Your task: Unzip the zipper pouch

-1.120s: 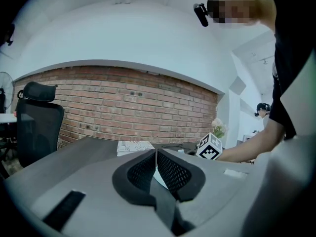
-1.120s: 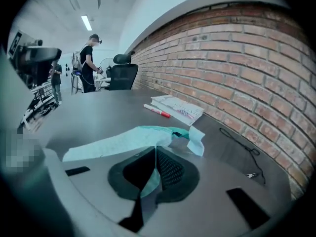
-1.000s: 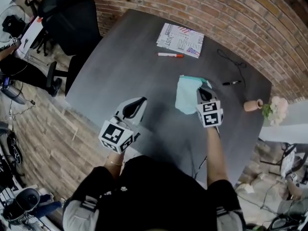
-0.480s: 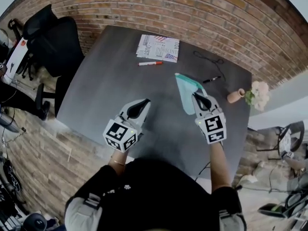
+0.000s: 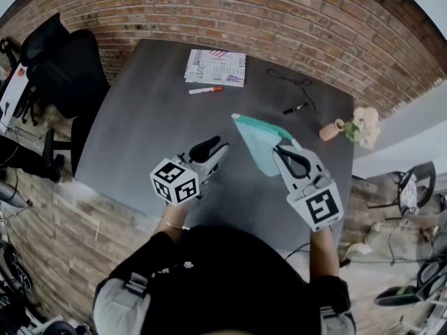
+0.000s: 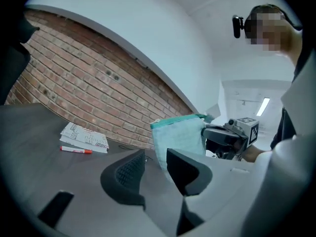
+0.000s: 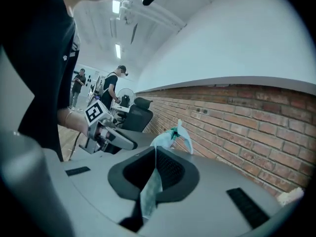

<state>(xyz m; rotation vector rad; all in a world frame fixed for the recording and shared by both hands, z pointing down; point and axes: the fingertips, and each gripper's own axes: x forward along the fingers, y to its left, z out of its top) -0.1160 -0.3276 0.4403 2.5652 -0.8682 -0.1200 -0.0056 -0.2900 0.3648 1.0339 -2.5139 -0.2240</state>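
— Teal zipper pouch point(image 5: 260, 142) hangs clear of the table point(image 5: 140, 117) in the head view. A second ago it sat low on it, and the right hand-held gripper point(image 5: 281, 150) has since raised it by one edge.
— And the left gripper view?
— The left hand-held gripper point(image 6: 155, 168) is opening, jaws partway apart and empty, with the pouch just beyond them.
— Right gripper view?
— Its jaws are clamped on the pouch fabric point(image 7: 150, 191). The zip looks unopened, and the left one seems ready to take it.
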